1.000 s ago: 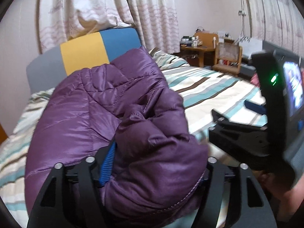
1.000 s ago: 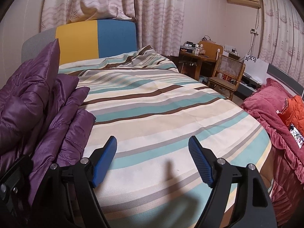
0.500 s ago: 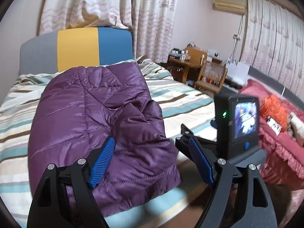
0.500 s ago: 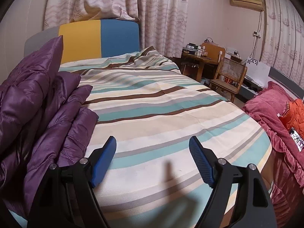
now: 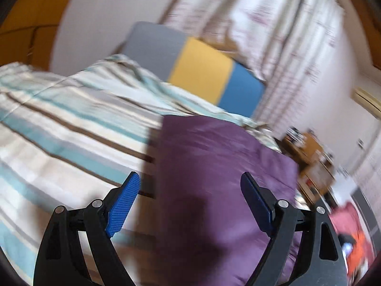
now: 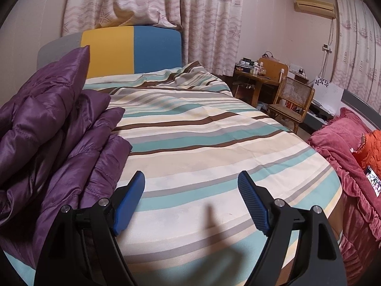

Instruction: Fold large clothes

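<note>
A: So, where is the purple jacket (image 6: pixel 54 128)?

B: Folded in a puffy stack on the striped bedspread (image 6: pixel 214 147), at the left side of the bed as the right wrist view shows it. The left wrist view is blurred and tilted, yet the purple bulk lies below.

A: And the tools?

B: The left gripper (image 5: pixel 190 205) has its fingers spread wide, holding nothing, above the jacket. The right gripper (image 6: pixel 191 200) is spread too, empty over bare bedspread, just beside the stack.
</note>
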{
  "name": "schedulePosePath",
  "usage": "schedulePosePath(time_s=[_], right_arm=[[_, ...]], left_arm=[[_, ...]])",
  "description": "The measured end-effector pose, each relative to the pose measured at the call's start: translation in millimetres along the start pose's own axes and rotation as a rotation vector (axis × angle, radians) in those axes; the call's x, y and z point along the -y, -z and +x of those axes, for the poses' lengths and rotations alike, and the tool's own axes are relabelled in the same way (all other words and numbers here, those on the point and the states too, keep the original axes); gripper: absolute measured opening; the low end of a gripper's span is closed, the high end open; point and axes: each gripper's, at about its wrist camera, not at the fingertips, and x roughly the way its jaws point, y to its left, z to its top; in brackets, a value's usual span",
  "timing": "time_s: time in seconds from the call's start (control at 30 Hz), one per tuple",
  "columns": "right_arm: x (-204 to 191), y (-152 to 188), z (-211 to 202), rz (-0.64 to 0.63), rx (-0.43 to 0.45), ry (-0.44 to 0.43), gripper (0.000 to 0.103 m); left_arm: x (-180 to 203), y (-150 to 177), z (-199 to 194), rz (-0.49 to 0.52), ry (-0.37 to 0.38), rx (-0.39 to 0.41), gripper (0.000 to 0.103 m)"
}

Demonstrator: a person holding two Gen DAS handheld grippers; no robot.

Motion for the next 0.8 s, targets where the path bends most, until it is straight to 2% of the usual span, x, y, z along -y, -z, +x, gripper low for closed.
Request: schedulePosePath(time_s=[0.13, 0.23, 0.4, 0.47, 0.53, 0.7, 0.8], right_arm=[[-2.8, 0.5, -0.7, -0.021, 0.000, -0.011, 0.081], [-3.9, 0.0, -1.5, -0.028, -0.003, -0.022, 0.081], [0.4, -10.7, -9.3, 0.009, -0.006, -0.065, 0.081], [3.0, -22.2, -17.6, 0.021, 0.008, -0.082, 0.080], [4.4, -36.0, -26.3, 0.036, 0.022, -0.102, 0.081], [-13.2, -86.0, -47.9, 0.052, 0.091, -0.199, 0.081], [-35.2, -114.8, -52.3, 0.051, 0.106, -0.277, 0.080]], left_arm=[[-14.2, -8.8, 13.7, -0.028, -0.073, -0.037, 0.086], [-20.5, -12.2, 17.9, -0.042, -0.071, -0.063, 0.086], [-9.9, -19.9, 24.3, 0.029, -0.053, -0.077, 0.086], [-5.3, -26.4, 29.4, 0.072, -0.060, -0.077, 0.086], [-3.6, -35.6, 36.5, 0.104, -0.109, -0.091, 0.086], [-9.0, -53.2, 57.6, 0.037, -0.166, -0.174, 0.086], [-2.7, -58.4, 64.2, 0.045, -0.181, -0.182, 0.086]])
